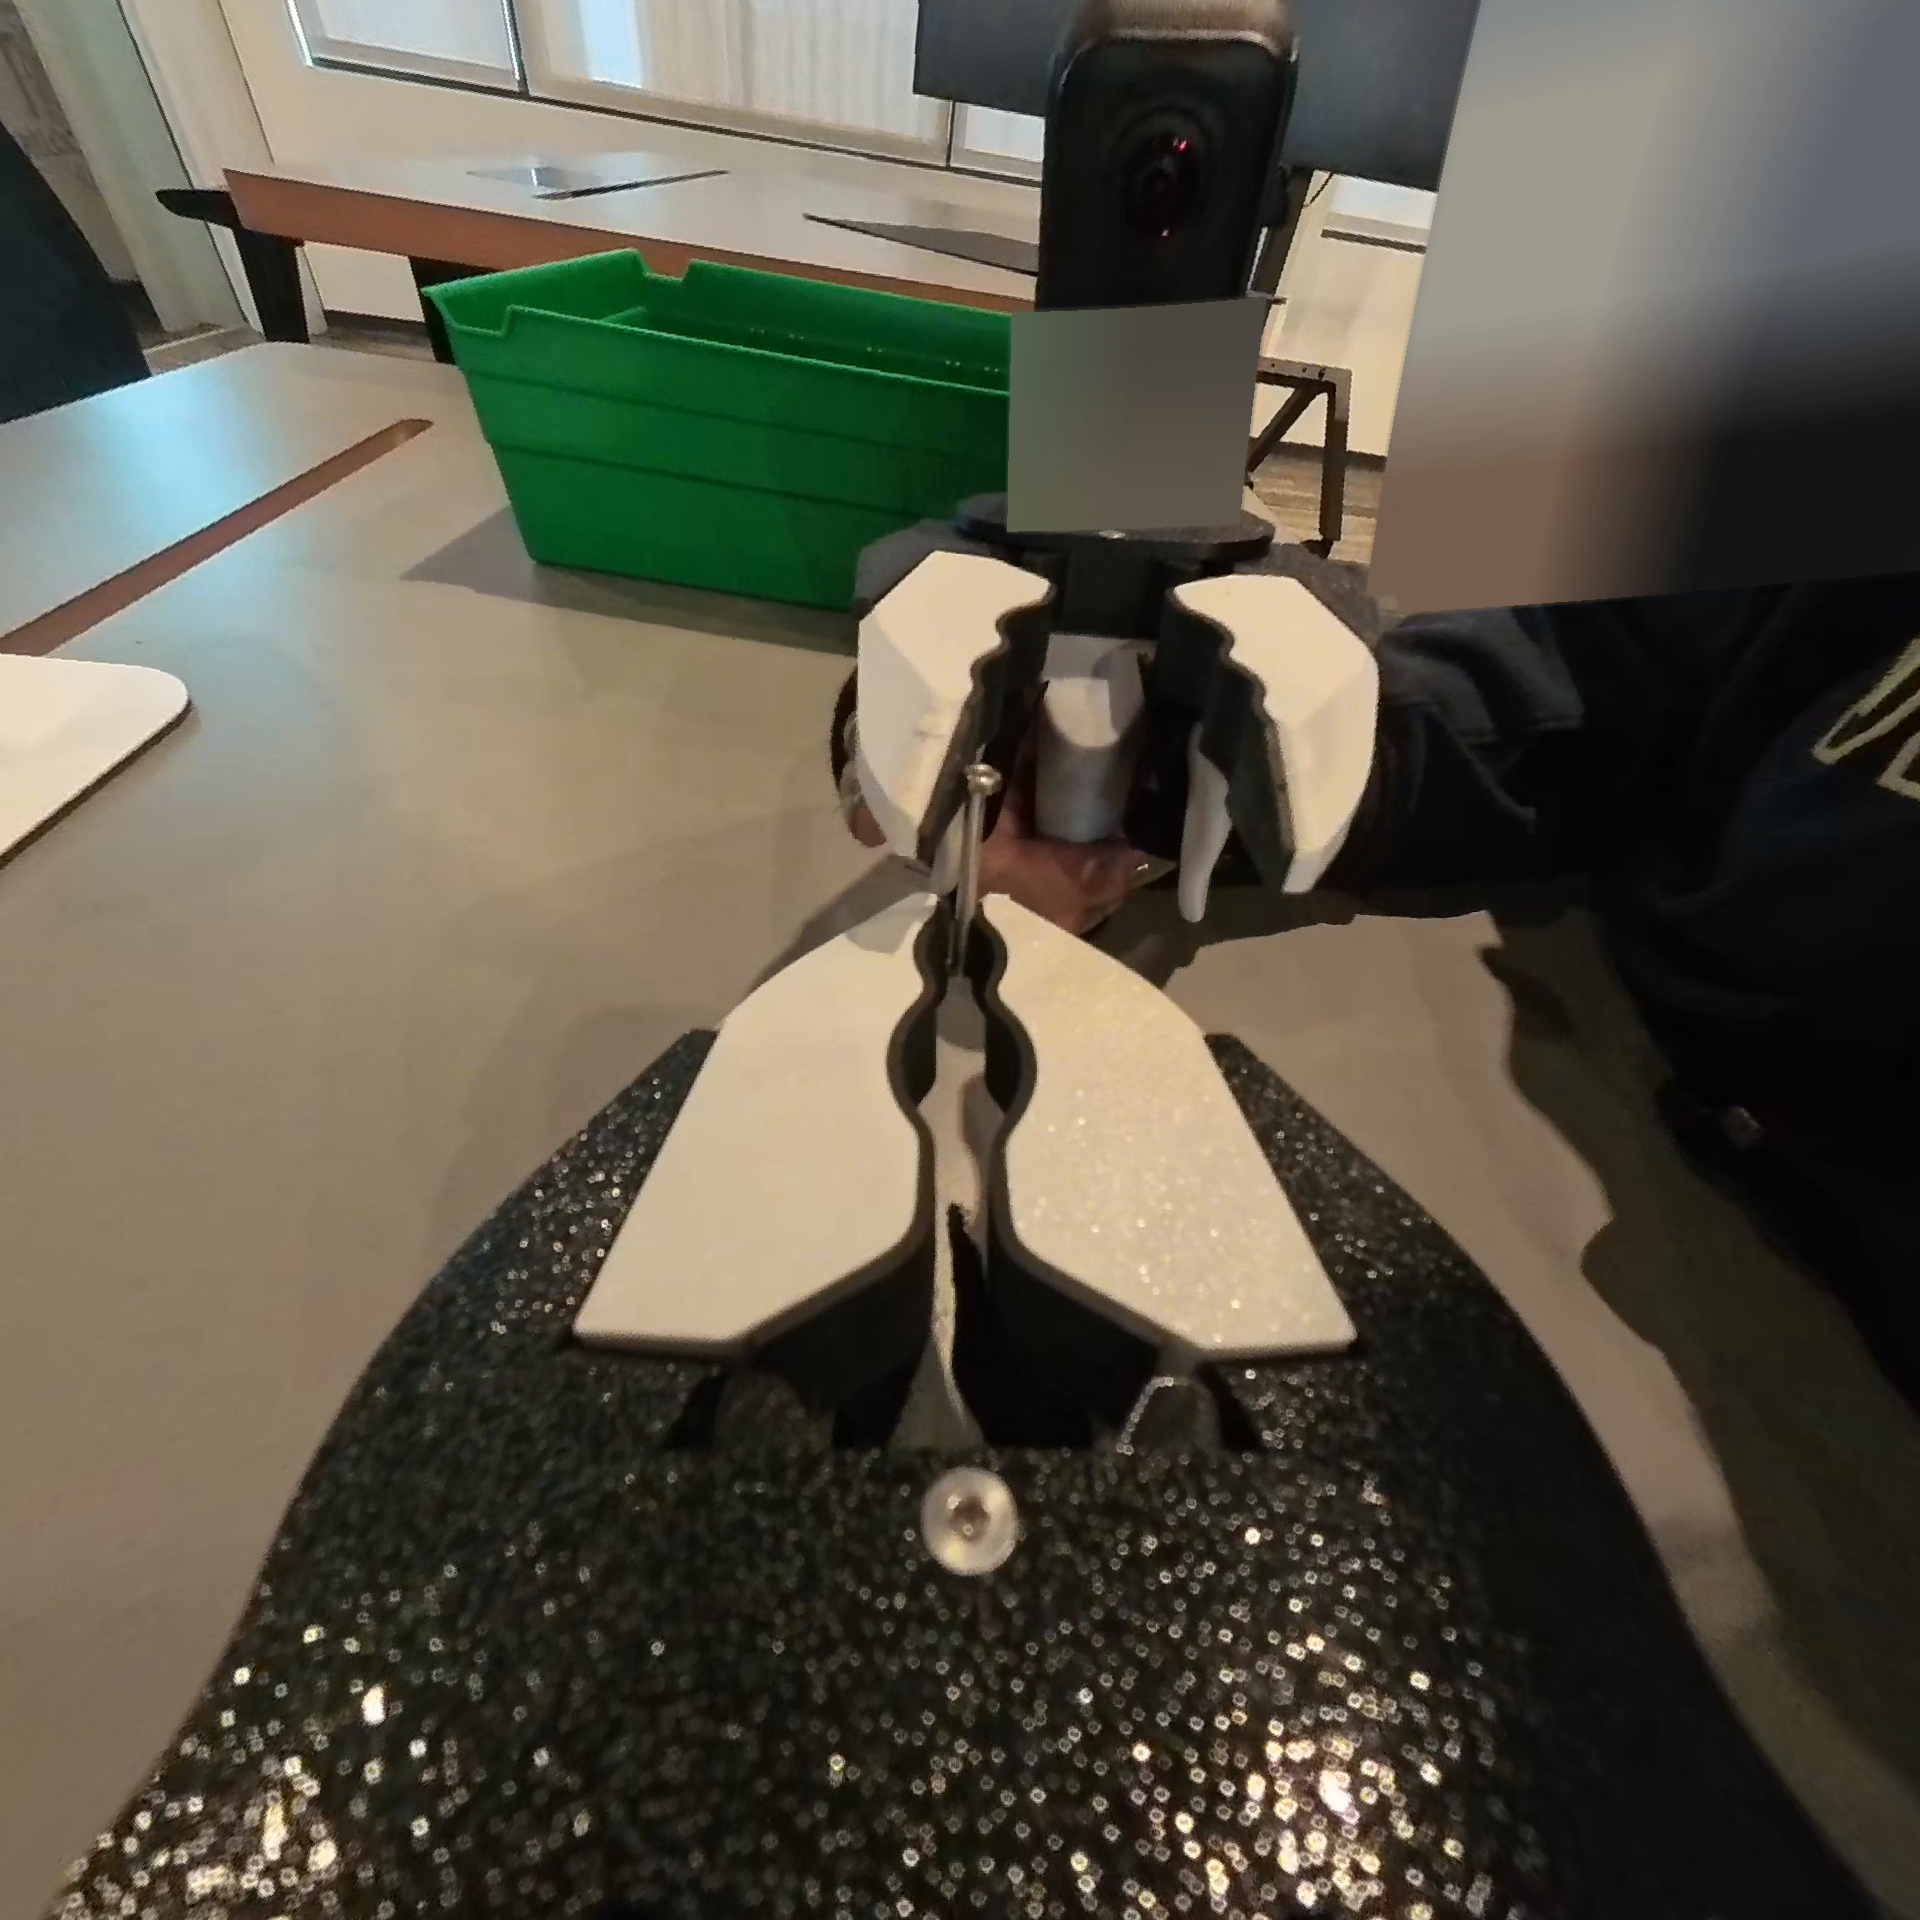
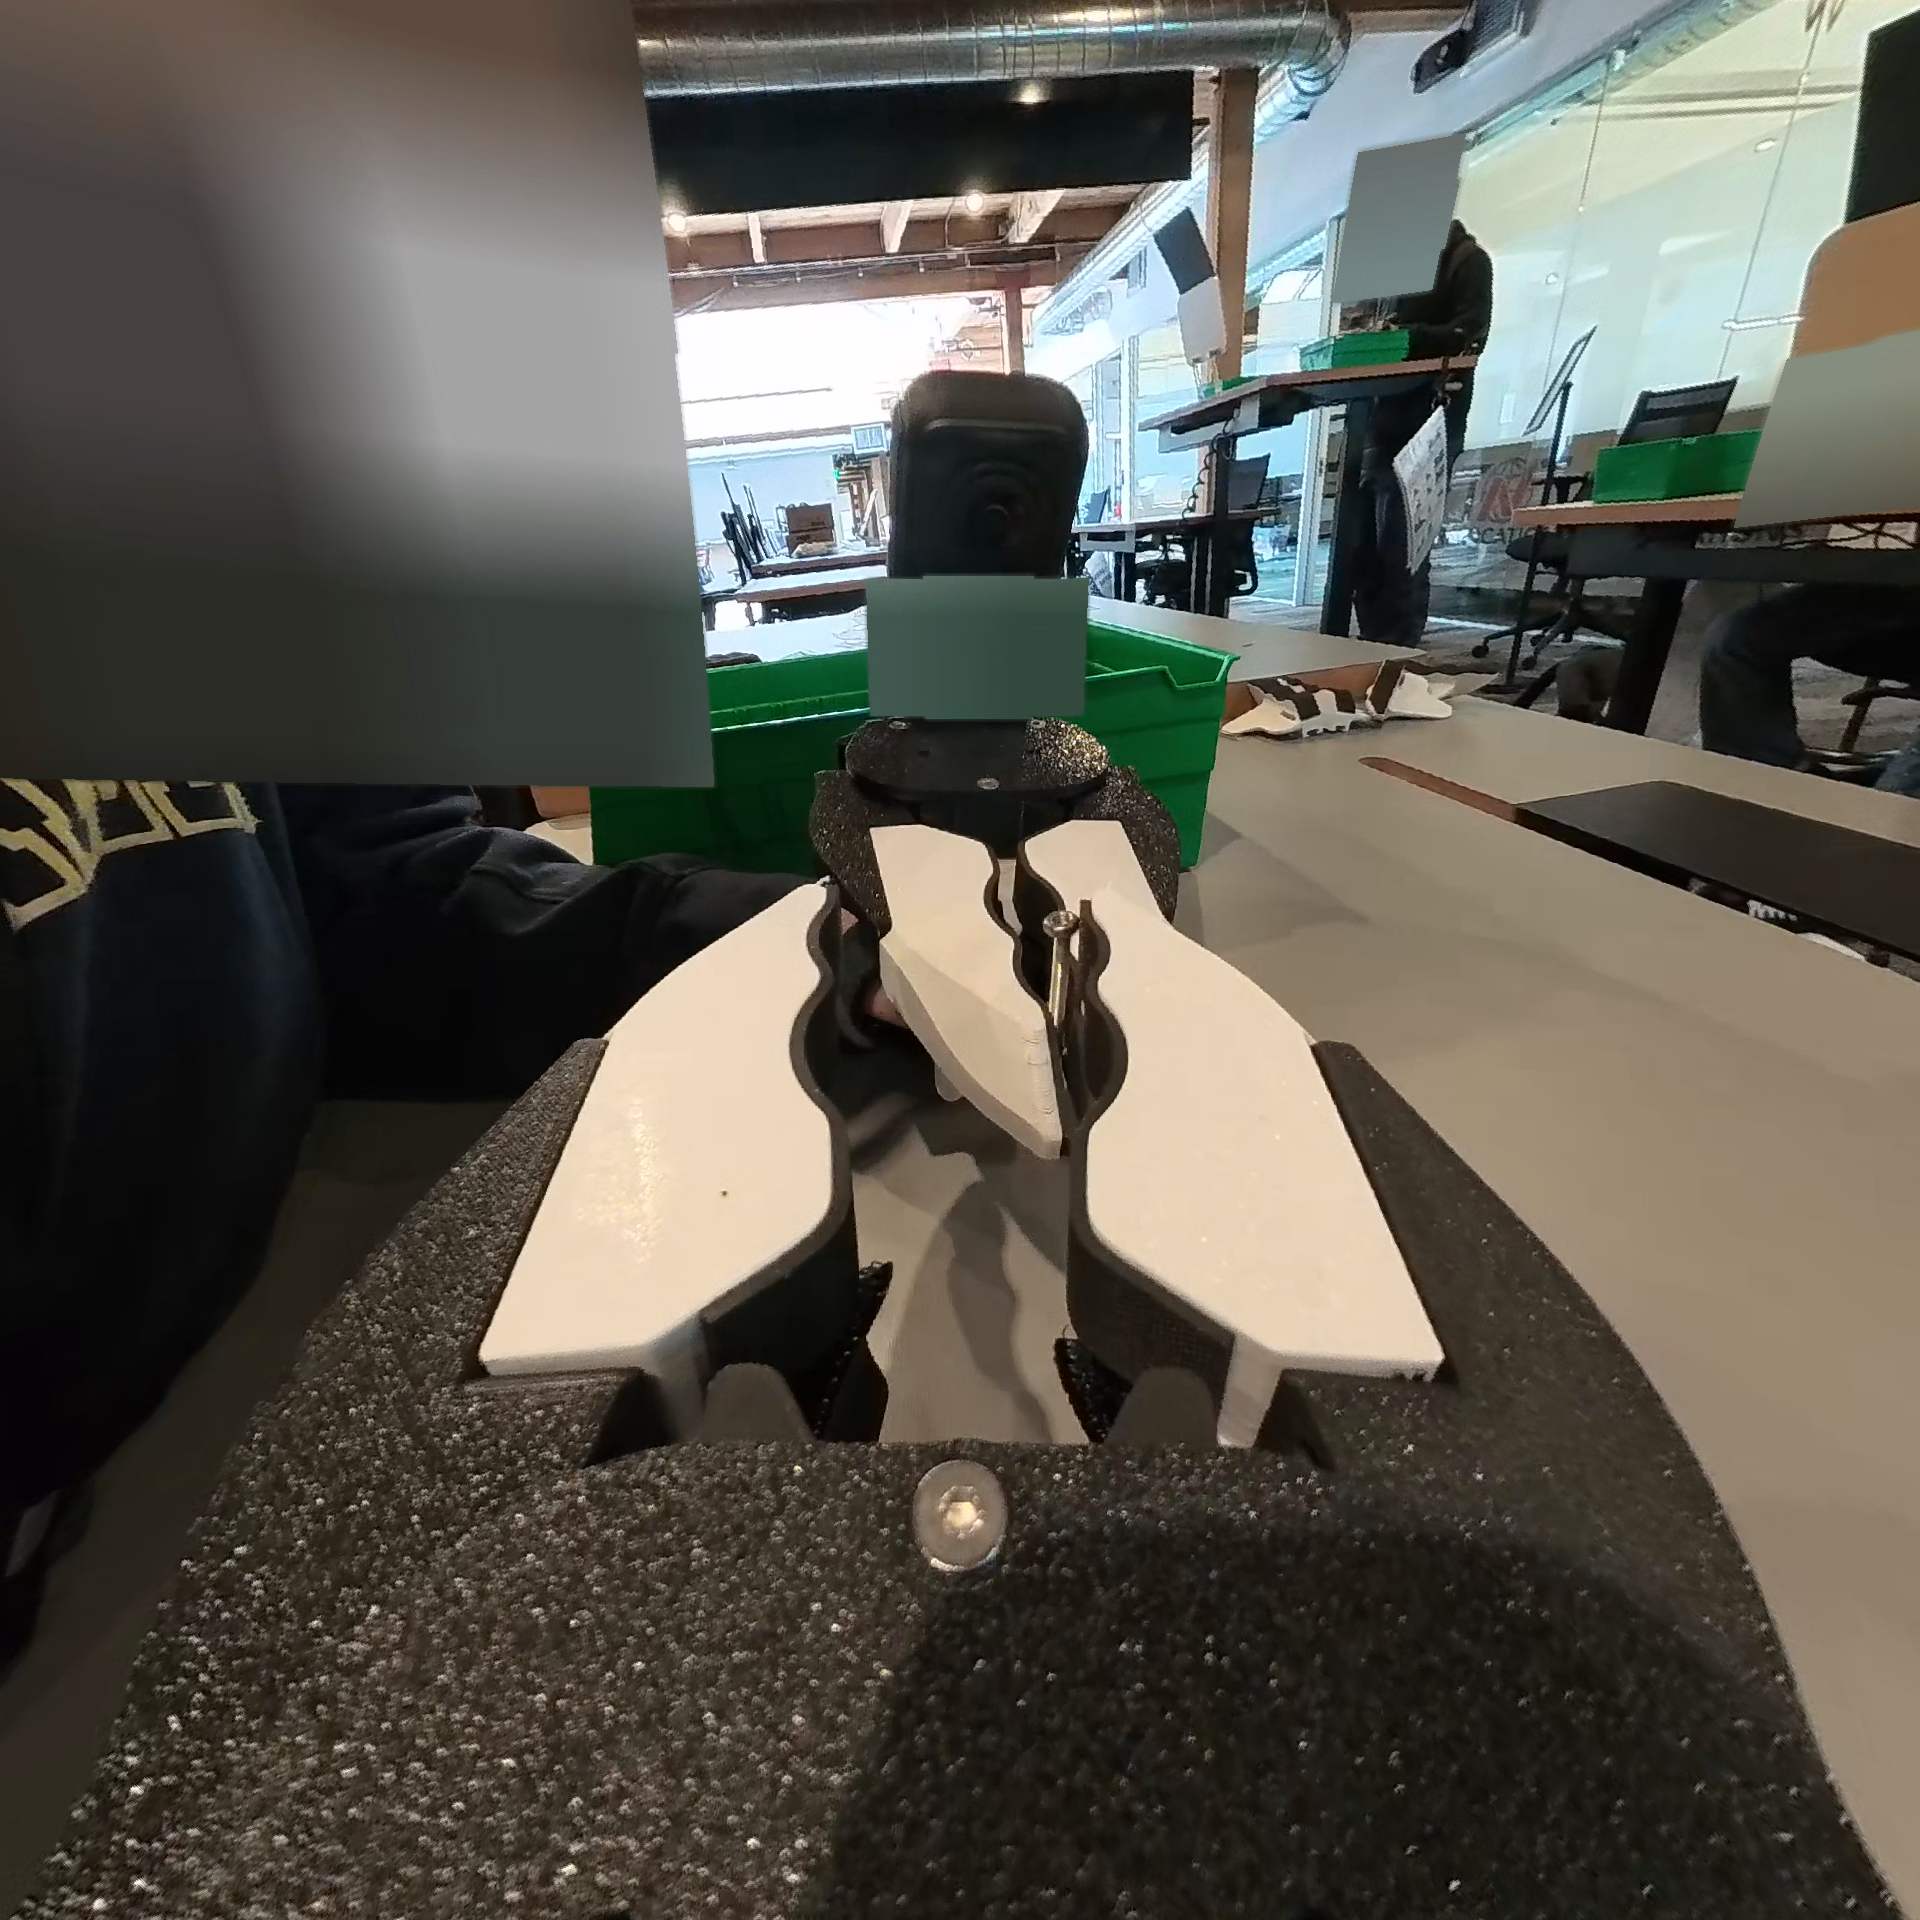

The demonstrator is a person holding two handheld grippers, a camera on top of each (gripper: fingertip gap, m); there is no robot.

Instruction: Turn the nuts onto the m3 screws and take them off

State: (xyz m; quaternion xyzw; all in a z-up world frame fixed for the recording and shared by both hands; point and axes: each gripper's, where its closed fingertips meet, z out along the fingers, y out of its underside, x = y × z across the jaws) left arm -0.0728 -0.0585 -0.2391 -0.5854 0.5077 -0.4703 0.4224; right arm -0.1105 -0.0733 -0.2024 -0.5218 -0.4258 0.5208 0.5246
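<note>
— Above the counter (image 1: 312,831), where is the screw (image 1: 969,873) held?
— Upright, pinched in the shut left hand-held gripper (image 1: 961,935); the wide-open right hand-held gripper (image 2: 935,997) should be closed gently, squarely.

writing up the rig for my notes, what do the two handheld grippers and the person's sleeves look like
Both the left gripper and right gripper have white, wavy-edged fingers lined with black pads, on speckled black bodies with a silver bolt. Each carries a black camera on top. The sleeve is dark navy.
</note>
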